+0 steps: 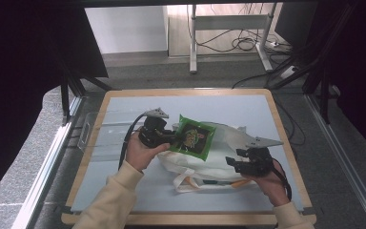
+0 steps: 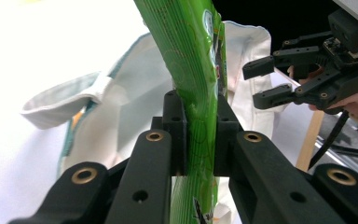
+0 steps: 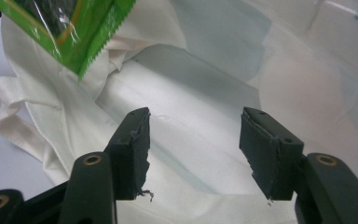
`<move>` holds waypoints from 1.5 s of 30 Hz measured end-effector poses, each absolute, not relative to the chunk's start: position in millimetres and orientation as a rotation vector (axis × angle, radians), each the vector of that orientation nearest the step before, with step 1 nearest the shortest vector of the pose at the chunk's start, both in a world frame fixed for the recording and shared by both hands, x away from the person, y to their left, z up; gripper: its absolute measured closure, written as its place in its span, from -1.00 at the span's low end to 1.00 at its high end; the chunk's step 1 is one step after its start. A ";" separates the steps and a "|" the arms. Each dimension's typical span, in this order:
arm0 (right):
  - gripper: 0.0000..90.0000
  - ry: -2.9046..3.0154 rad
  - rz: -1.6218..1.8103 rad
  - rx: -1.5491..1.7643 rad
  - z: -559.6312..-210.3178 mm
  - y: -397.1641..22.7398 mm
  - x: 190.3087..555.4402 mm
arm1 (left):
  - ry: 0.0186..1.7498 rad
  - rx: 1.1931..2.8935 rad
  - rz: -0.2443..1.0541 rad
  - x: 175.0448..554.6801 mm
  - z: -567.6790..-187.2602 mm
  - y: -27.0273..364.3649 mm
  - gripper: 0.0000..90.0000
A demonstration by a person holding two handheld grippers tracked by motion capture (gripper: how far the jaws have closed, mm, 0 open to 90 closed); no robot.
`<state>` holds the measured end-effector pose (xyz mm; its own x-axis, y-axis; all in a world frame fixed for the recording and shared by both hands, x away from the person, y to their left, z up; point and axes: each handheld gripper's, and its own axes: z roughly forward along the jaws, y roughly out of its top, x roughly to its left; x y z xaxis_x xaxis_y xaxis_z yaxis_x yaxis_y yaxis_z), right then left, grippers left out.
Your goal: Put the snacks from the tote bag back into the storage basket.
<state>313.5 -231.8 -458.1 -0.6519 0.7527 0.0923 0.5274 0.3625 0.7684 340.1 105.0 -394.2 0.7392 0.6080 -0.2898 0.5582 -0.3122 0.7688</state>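
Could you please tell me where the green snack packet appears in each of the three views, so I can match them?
High view: green snack packet at table centre, above the white tote bag.
Left gripper view: upright at centre, clamped between the left tool jaws.
Right gripper view: its corner at top left.
Shared landmark: the white tote bag.

High view sits fixed above the person's edge of the surface, looking forward and down, far enough back to take in the whole board and floor beyond. Left gripper view rides the left tool, looking along its jaws at very close range to the green packet, with the white bag and the right tool farther off. Right gripper view rides the right tool, aimed close down into the white bag; all three share bag and packet.
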 end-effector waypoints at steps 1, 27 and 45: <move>-0.06 2.354 1.171 1.135 -458.5 -231.8 313.5 | 0.880 1.996 0.073 339.9 -392.4 106.2 0.79; -0.12 2.362 1.159 1.143 -459.8 -231.7 313.7 | 0.887 2.014 0.168 346.0 -367.5 146.9 0.79; -0.13 2.359 1.153 1.153 -461.3 -233.2 314.5 | 0.875 2.028 0.190 349.7 -352.1 179.4 0.79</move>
